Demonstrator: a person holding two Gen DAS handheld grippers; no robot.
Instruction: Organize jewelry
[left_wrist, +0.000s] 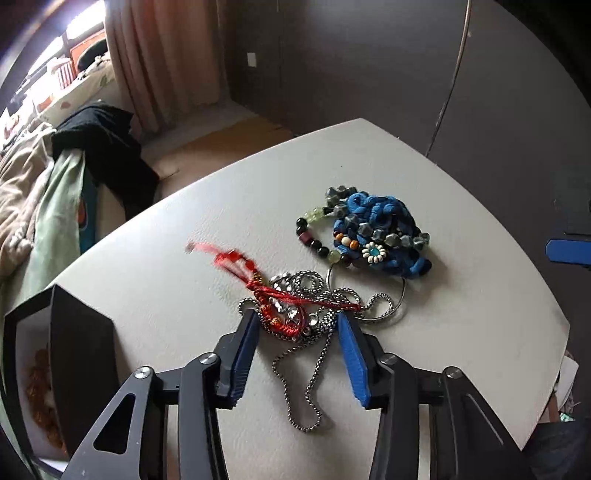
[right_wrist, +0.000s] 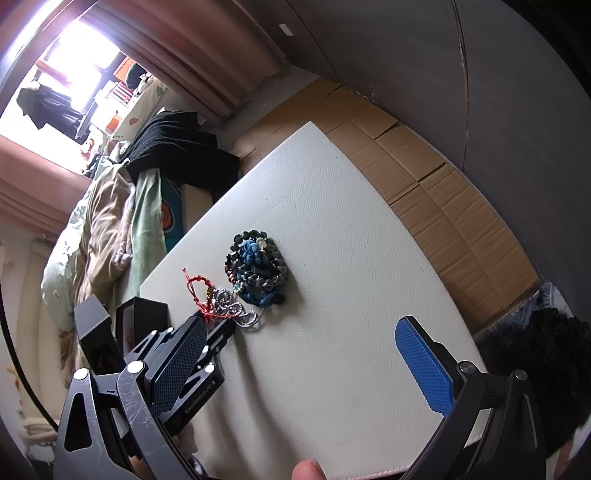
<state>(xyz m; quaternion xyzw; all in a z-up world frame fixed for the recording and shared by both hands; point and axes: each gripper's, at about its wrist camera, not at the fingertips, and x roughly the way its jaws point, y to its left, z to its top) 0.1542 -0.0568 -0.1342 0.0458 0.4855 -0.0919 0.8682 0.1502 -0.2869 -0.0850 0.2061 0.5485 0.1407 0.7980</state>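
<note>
Right under my left gripper (left_wrist: 295, 325), its jaws spread wide around the red bracelet (left_wrist: 280, 314) and chain (left_wrist: 314, 354) on the tabletop (left_wrist: 461, 314), while my right gripper (right_wrist: 306, 354) waits wide too, farther back.

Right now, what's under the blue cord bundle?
The blue cord bundle lies on the white table, tangled with a grey bead strand and a multicolour bead bracelet. Anything beneath its middle is covered.

Blown-out window (right_wrist: 74, 62) glare upper left, dim walls, fisheye-bent edges, red tassel (left_wrist: 207, 249) motion-blurred
</note>
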